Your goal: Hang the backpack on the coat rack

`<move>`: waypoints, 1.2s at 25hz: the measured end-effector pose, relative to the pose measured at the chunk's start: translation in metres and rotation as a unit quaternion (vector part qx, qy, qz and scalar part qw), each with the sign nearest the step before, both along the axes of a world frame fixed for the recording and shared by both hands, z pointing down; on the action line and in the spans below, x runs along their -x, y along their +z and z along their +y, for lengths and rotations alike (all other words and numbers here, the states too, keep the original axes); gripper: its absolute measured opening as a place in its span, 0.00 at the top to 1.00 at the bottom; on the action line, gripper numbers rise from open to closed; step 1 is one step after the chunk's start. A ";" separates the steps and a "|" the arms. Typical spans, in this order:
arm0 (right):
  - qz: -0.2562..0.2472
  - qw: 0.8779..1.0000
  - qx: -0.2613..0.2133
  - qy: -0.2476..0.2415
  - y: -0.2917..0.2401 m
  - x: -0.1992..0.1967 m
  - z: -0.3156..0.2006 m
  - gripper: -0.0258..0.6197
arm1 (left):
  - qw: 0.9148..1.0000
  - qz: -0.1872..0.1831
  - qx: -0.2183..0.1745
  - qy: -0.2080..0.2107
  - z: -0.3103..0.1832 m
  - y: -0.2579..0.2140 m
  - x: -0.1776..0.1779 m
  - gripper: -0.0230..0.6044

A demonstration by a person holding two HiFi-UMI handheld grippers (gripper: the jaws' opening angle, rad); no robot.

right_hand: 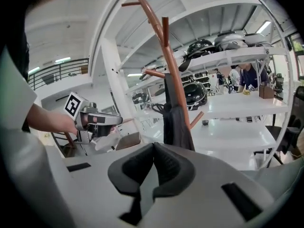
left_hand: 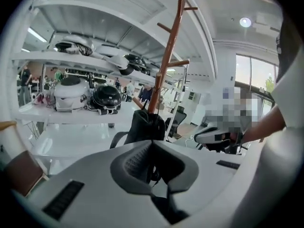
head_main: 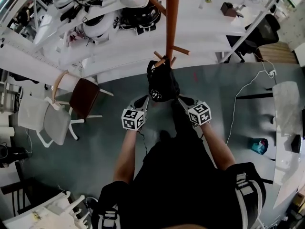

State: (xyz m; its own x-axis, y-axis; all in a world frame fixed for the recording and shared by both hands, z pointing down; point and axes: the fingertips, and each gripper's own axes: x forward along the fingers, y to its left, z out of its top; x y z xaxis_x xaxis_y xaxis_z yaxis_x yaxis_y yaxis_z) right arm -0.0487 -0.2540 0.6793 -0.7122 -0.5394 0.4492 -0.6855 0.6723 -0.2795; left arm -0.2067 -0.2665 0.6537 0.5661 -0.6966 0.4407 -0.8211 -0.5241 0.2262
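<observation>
The black backpack (head_main: pixel 162 85) hangs from a lower peg of the brown wooden coat rack (head_main: pixel 171 23), close against the pole. Both grippers are a short way in front of it and touch nothing. My left gripper (head_main: pixel 141 100) is shut and empty; in its own view its jaws (left_hand: pixel 152 142) meet, with the backpack (left_hand: pixel 145 127) and rack (left_hand: pixel 168 51) beyond them. My right gripper (head_main: pixel 183 100) is also shut and empty. From its view (right_hand: pixel 153 145) the backpack (right_hand: pixel 176 118) hangs beside the pole (right_hand: pixel 171 65), and the left gripper (right_hand: pixel 95 122) shows at the left.
White shelves (head_main: pixel 105 46) with helmets stand behind the rack. A brown chair (head_main: pixel 86 97) and a white chair (head_main: pixel 43 118) are to the left. A white table (head_main: pixel 286 109) stands at the right, with a cable (head_main: pixel 238 104) and a teal object (head_main: pixel 259 145) on the floor.
</observation>
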 end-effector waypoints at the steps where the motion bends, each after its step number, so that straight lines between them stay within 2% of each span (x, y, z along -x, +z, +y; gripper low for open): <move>1: 0.002 1.000 -0.007 -0.006 -0.003 0.003 0.007 0.94 | 1.000 0.001 -0.012 -0.003 0.006 -0.004 0.002 0.92; 5: 0.004 0.999 -0.035 -0.028 -0.018 0.018 0.038 0.94 | 1.000 0.016 -0.023 0.004 0.035 -0.014 0.001 0.93; 9: -0.001 0.997 -0.053 -0.047 -0.028 0.033 0.062 0.94 | 0.999 -0.010 -0.031 0.037 0.062 -0.018 -0.001 0.93; 12: 0.003 0.997 -0.058 -0.048 -0.029 0.040 0.069 0.94 | 0.998 -0.012 -0.029 0.050 0.079 -0.018 0.002 0.93; 16: 0.004 0.998 -0.051 -0.045 -0.025 0.046 0.078 0.94 | 0.999 0.007 -0.019 0.044 0.097 -0.014 0.011 0.93; 24: 0.023 0.997 -0.063 -0.037 -0.025 0.052 0.080 0.94 | 0.999 0.017 -0.002 0.031 0.119 -0.006 0.029 0.93; 30: 0.053 0.995 -0.068 -0.059 -0.015 0.061 0.087 0.94 | 0.999 0.024 -0.005 0.020 0.127 -0.007 0.036 0.93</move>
